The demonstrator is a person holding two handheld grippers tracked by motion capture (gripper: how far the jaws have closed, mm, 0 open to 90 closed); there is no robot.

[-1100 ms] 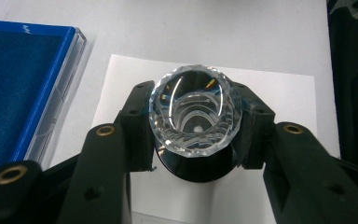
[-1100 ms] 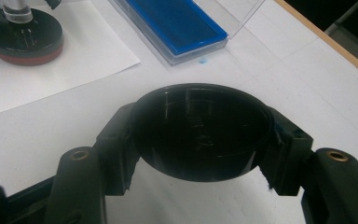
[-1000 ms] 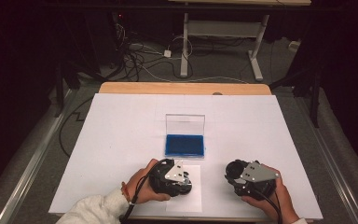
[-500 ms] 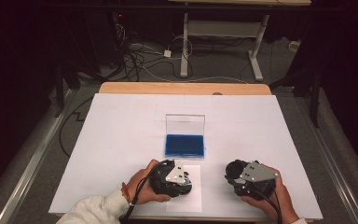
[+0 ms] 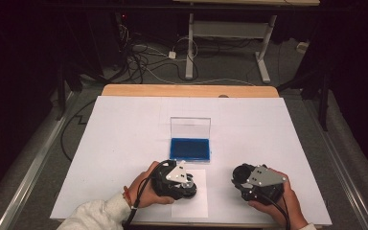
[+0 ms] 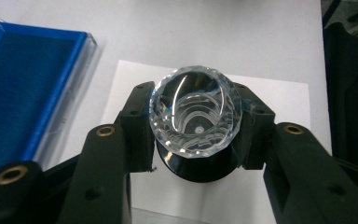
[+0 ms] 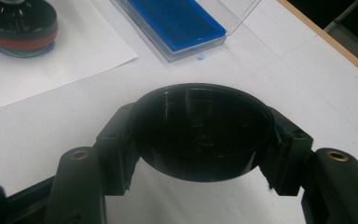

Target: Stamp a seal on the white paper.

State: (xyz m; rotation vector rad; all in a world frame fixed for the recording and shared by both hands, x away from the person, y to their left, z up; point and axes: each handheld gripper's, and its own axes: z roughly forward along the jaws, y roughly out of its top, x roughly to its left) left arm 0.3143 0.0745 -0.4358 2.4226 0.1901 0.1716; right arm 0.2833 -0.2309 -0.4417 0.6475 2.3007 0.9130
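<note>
High view: left gripper (image 5: 186, 184) clamped on crystal stamp (image 6: 195, 116), right gripper (image 5: 246, 184) on black cap (image 7: 200, 133), both low.

A wooden counter (image 5: 124, 90) carries a large white sheet (image 5: 124, 139) over nearly its whole top, and on that sheet lie an open clear case with a blue pad (image 5: 190, 148) near the middle and a smaller white paper (image 5: 191, 207) at the near edge.
</note>
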